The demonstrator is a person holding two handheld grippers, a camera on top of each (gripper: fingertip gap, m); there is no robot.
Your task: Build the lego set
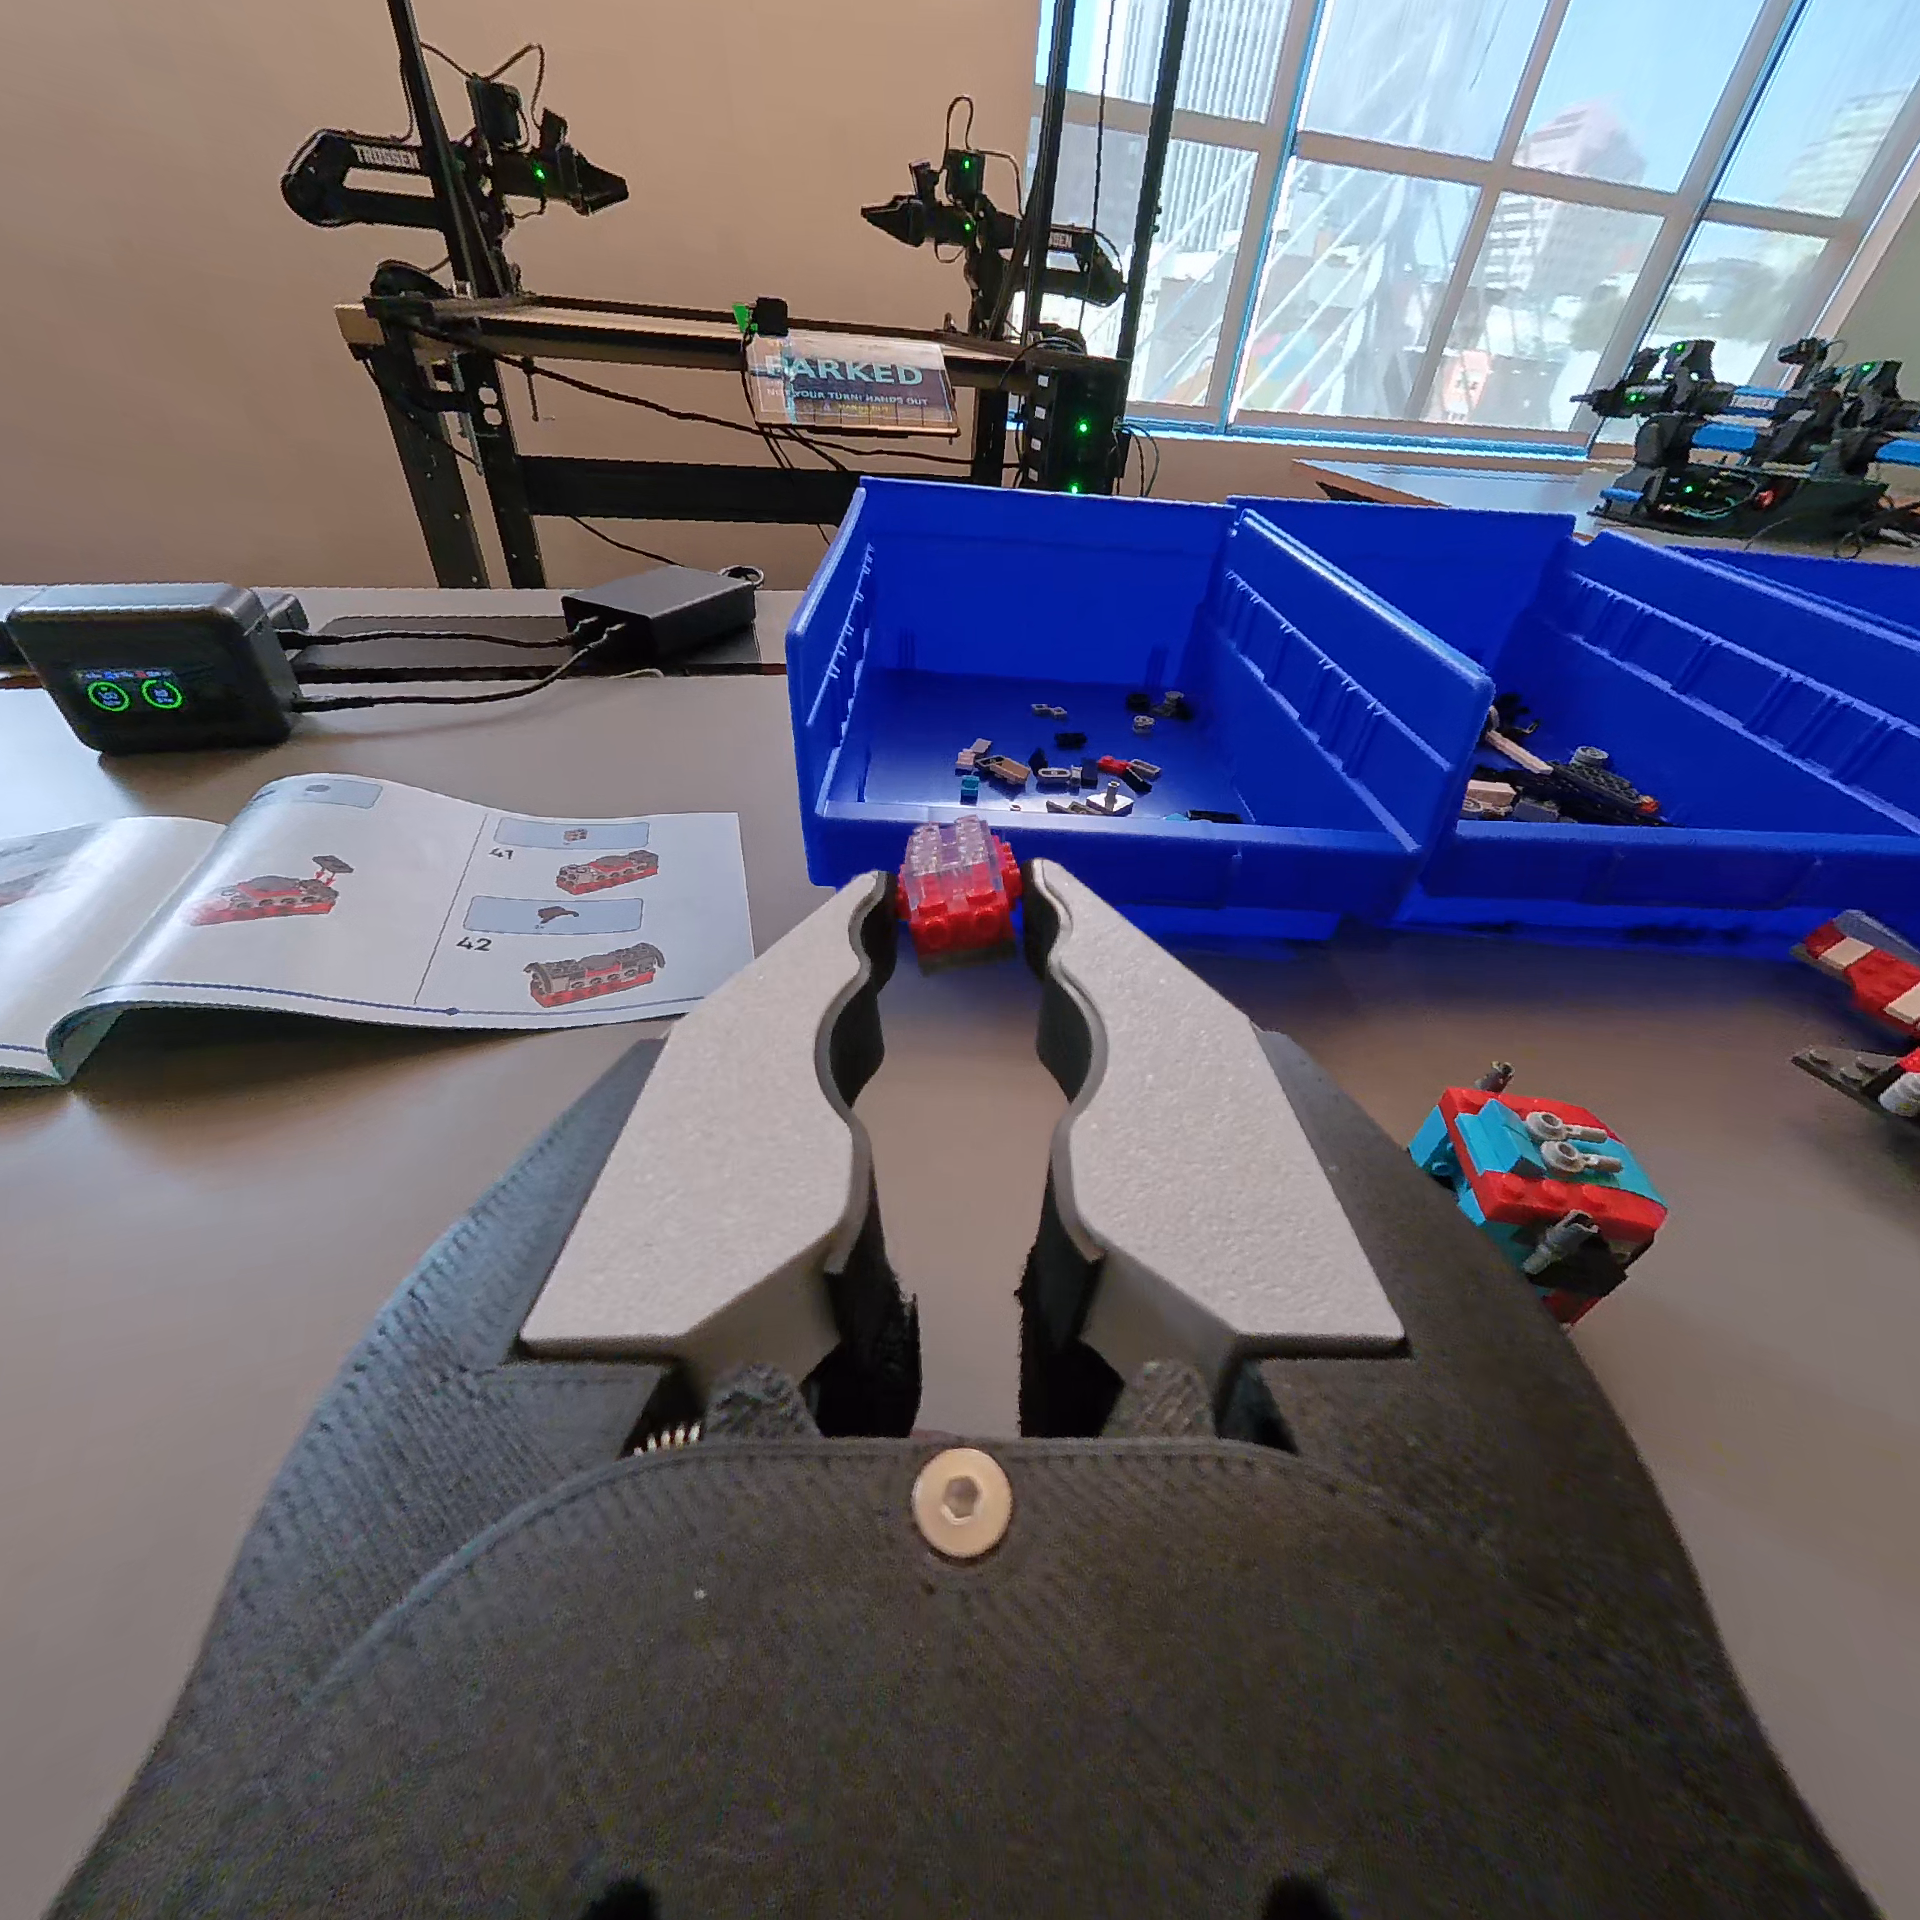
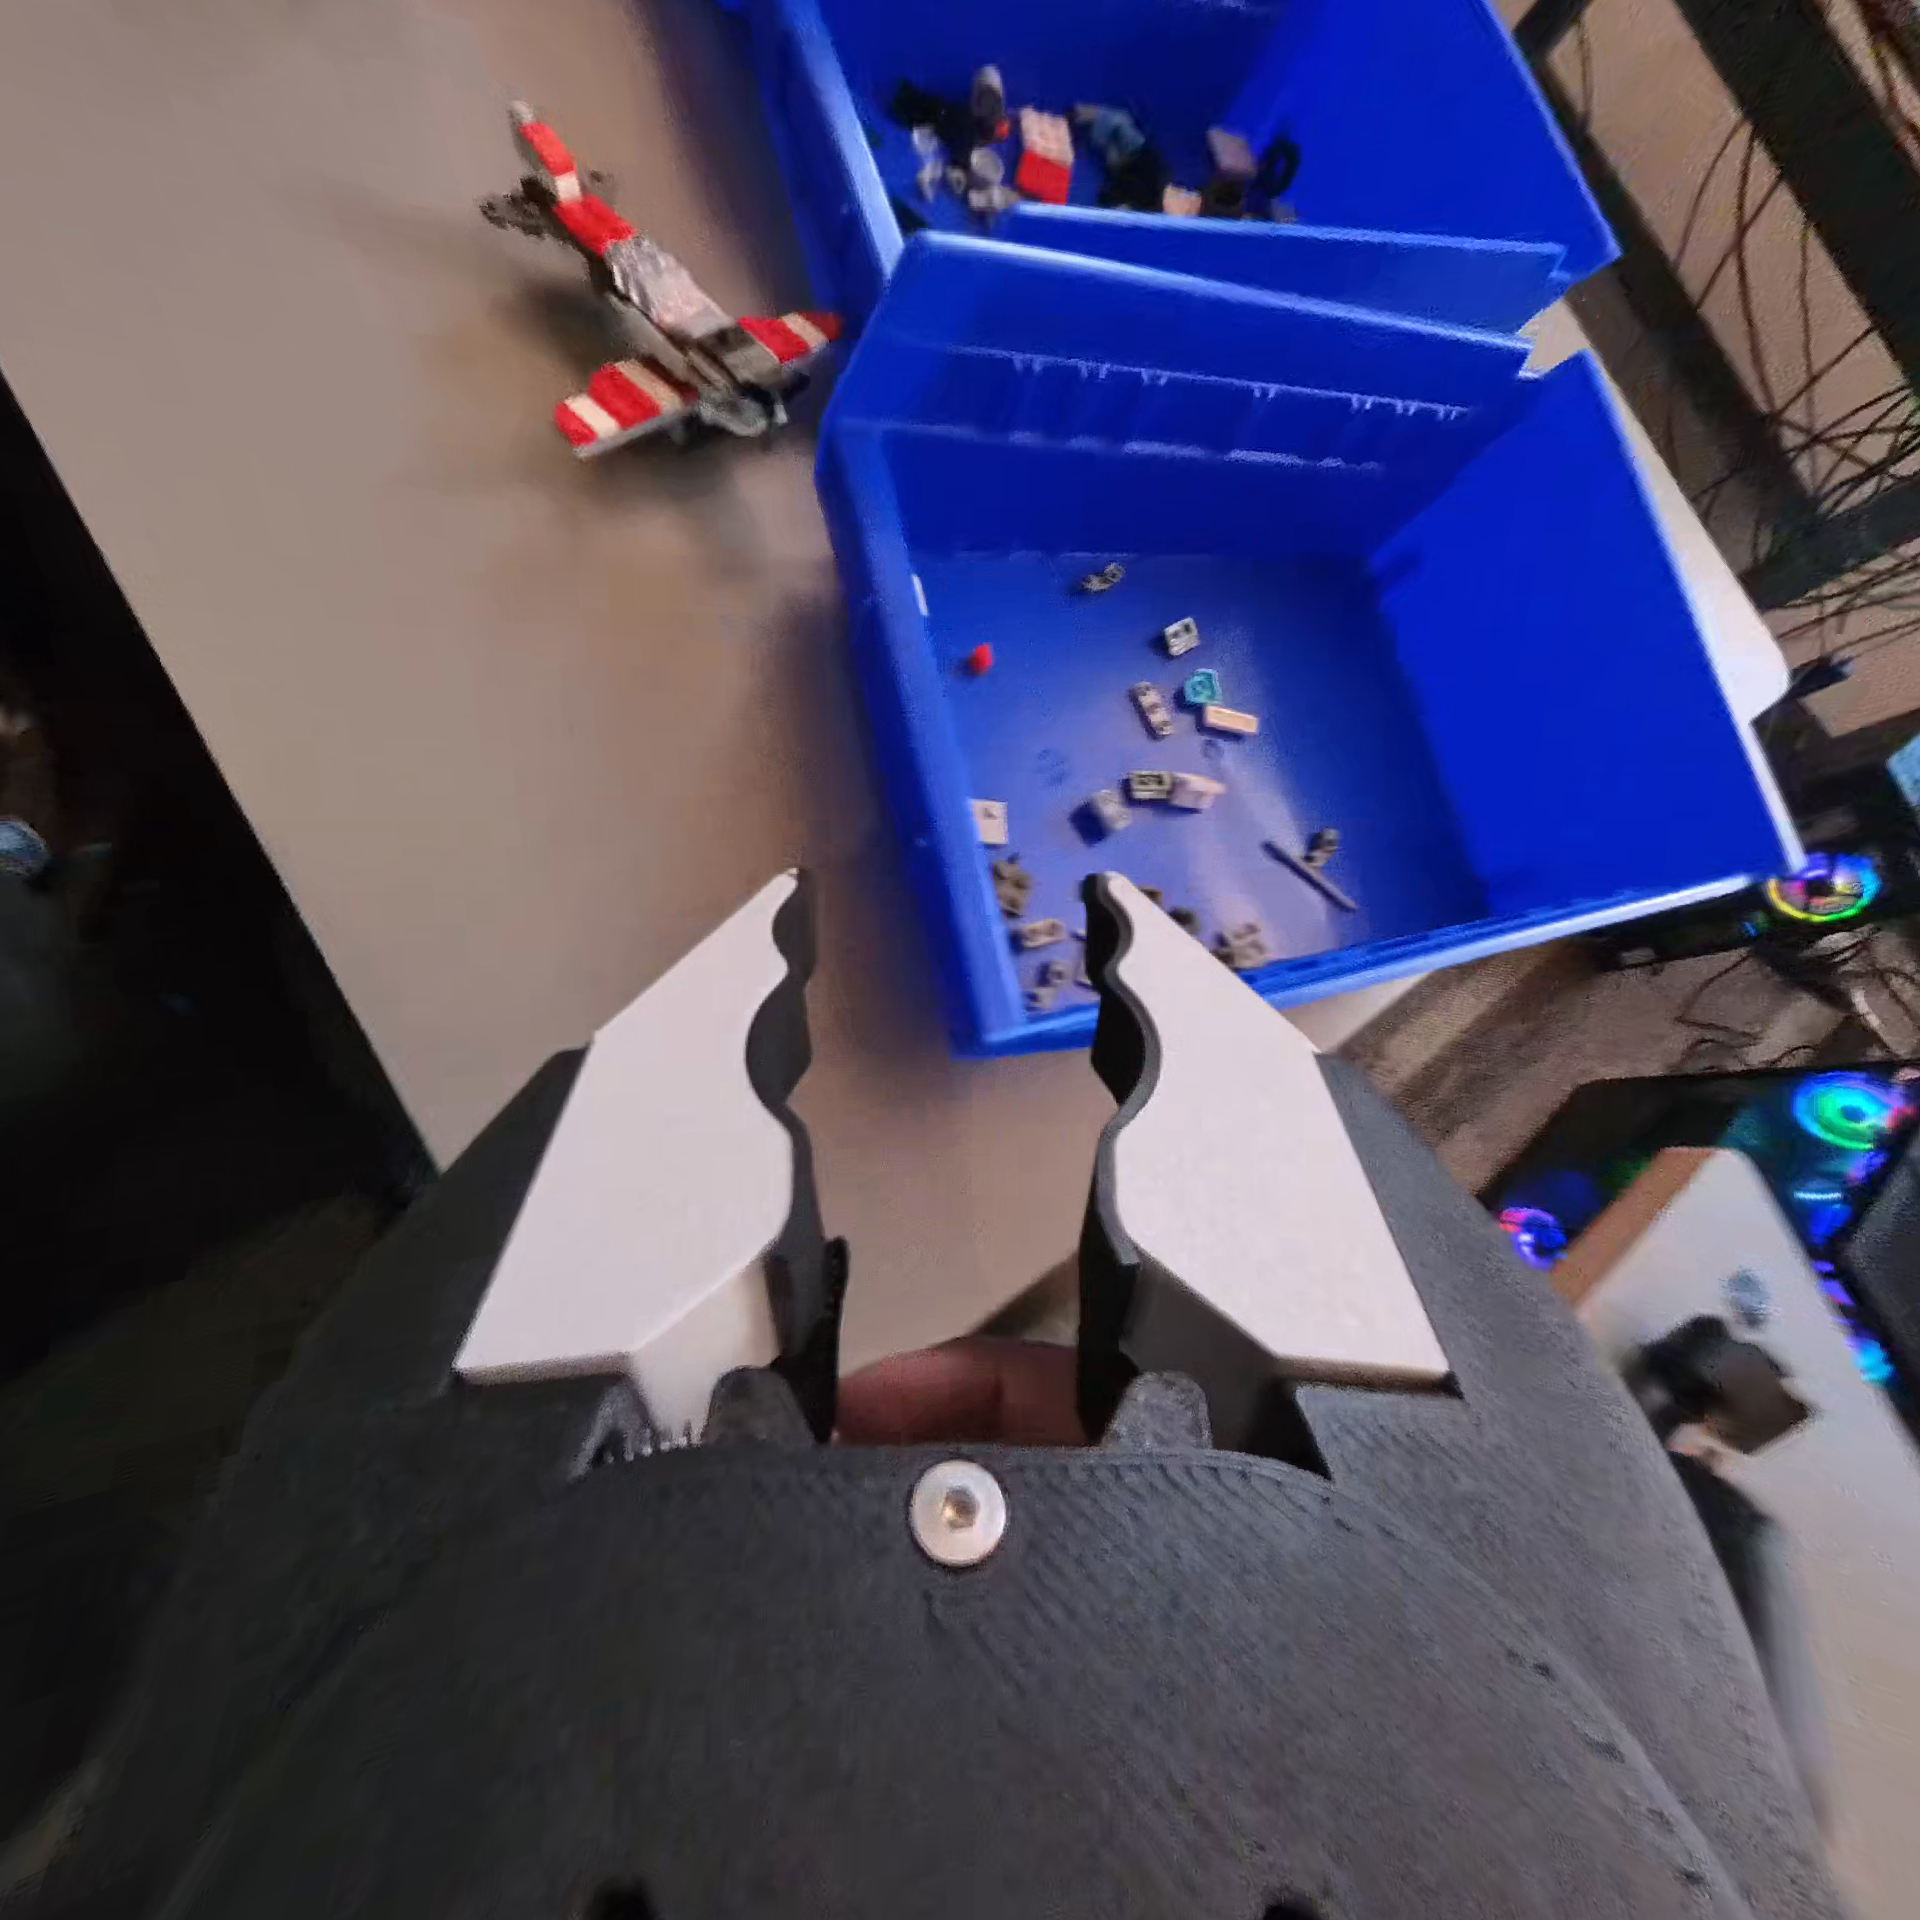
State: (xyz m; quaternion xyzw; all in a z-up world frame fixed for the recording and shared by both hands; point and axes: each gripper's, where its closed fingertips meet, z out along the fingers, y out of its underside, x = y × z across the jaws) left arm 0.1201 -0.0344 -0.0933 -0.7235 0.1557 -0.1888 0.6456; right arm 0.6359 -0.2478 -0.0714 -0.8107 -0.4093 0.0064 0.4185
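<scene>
Fingers, left gripper [image 1: 961, 914]: closed on the small block piece [image 1: 957, 906], red below and clear on top, held at its two red sides, above the table [image 1: 520, 1195].
Fingers, right gripper [image 2: 943, 883]: apart, holding nothing, over the edge of the blue bin [image 2: 1558, 727] with loose bricks [image 2: 1153, 748].
Handling: piece looked light and stiff, but smooth; clear top may pop off if squeezed there.
Hold: low red sides seemed safest.
Around: booklet [image 1: 416, 914] left, red-teal block [image 1: 1538, 1195] right.

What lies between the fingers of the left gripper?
A small red Lego piece with a clear top, held at the fingertips of the left gripper, in the left wrist view.
</scene>
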